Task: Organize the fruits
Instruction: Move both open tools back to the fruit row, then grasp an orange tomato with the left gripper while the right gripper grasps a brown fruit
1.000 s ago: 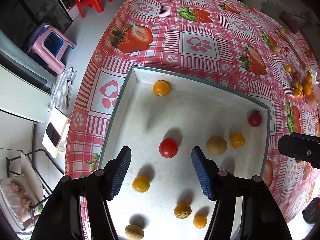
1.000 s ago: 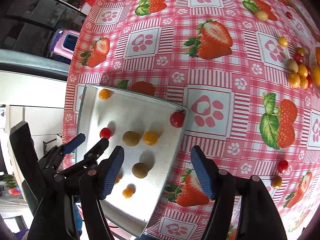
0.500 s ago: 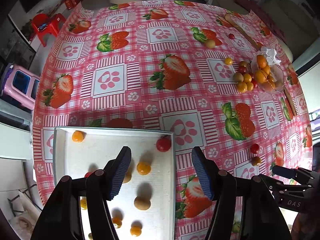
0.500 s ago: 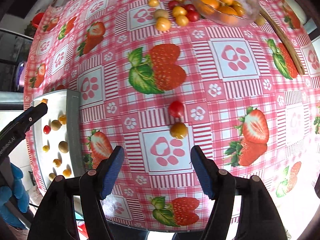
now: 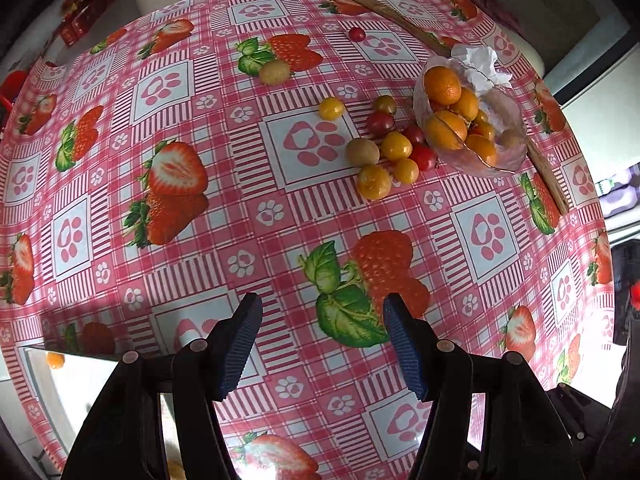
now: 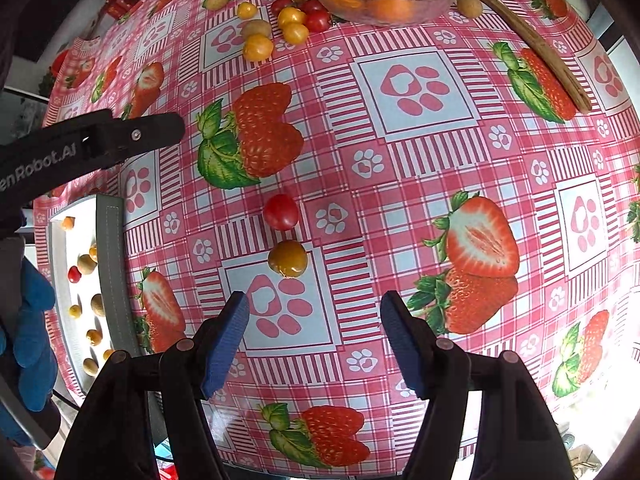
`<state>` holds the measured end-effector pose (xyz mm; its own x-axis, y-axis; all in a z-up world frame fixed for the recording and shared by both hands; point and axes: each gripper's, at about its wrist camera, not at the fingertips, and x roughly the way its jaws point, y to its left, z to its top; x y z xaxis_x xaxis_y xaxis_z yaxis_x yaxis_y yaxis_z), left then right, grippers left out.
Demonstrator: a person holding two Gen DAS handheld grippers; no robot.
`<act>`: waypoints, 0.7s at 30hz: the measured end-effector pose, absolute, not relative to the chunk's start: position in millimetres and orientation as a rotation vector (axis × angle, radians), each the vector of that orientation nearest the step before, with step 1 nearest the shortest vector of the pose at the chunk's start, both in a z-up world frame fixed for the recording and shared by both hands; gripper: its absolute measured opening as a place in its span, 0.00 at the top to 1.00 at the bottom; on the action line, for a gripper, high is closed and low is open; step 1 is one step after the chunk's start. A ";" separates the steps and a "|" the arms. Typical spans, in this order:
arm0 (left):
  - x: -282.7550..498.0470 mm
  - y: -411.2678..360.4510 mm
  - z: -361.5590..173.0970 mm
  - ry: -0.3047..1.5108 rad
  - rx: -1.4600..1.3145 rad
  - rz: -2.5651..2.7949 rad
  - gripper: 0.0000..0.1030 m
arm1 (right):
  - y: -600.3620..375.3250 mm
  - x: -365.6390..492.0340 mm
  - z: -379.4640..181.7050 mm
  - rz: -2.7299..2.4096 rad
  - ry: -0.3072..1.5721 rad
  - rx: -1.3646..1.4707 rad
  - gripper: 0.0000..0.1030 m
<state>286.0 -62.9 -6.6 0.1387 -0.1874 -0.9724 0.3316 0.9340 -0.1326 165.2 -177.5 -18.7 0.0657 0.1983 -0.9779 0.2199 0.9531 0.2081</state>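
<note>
My left gripper (image 5: 322,340) is open and empty above the strawberry tablecloth, just past the white tray (image 5: 80,384), whose corner holds an orange fruit (image 5: 55,359). Far ahead lies a cluster of small yellow and red fruits (image 5: 394,148) beside a glass bowl of oranges (image 5: 472,124). My right gripper (image 6: 314,338) is open and empty, just short of a yellow fruit (image 6: 288,258) and a red cherry tomato (image 6: 281,211). The tray (image 6: 110,272) with several fruits lies at the left of the right wrist view, and the left gripper's arm (image 6: 88,144) reaches above it.
A long wooden stick (image 6: 532,40) lies at the table's far right. A lone red fruit (image 5: 356,34) and a yellow-green one (image 5: 274,72) sit further back. A blue-gloved hand (image 6: 32,332) is at the left edge. The table edge runs close below my right gripper.
My left gripper has lifted off the tray and swung forward toward the fruit cluster. My right gripper has moved closer to the yellow and red fruits. Both stay open.
</note>
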 end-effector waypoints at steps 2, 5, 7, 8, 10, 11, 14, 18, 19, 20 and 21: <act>294.3 -70.1 -12.9 1.382 0.118 -0.373 0.38 | -178.7 165.7 -20.5 -0.013 1.507 0.343 0.32; 306.4 -80.5 -20.6 1.379 0.114 -0.368 0.38 | -177.8 170.1 -24.4 -0.014 1.497 0.349 0.35; 314.1 -87.0 -24.4 1.372 0.116 -0.363 0.38 | -176.8 173.0 -26.8 -0.010 1.490 0.352 0.36; 317.4 -89.8 -25.7 1.369 0.114 -0.363 0.38 | -175.1 175.0 -27.9 -0.007 1.487 0.349 0.36; 323.7 -95.3 -28.4 1.365 0.112 -0.361 0.38 | -171.4 178.8 -29.9 -0.001 1.482 0.341 0.38; 326.7 -98.4 -30.0 1.365 0.112 -0.362 0.38 | -169.7 180.2 -31.0 0.002 1.480 0.338 0.38; 332.9 -109.3 -35.5 1.368 0.134 -0.360 0.38 | -165.9 183.0 -35.8 0.003 1.487 0.330 0.41; 336.0 -121.1 -39.7 1.370 0.148 -0.361 0.48 | -160.1 185.8 -37.4 -0.024 1.494 0.281 0.51; 335.5 -123.7 -39.9 1.365 0.165 -0.353 0.48 | -158.0 186.9 -37.4 -0.028 1.495 0.278 0.57; 335.2 -125.5 -39.9 1.361 0.171 -0.352 0.49 | -157.5 187.3 -37.7 -0.030 1.497 0.278 0.61; 334.9 -126.6 -39.7 1.354 0.175 -0.351 0.60 | -156.6 189.9 -38.4 -0.033 1.500 0.278 0.69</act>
<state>334.9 -126.6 -39.7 0.1736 -0.1460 -0.9739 0.3460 0.9350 -0.0785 189.9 -156.6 -38.4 0.0766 0.1498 -0.9857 0.1928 0.9678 0.1621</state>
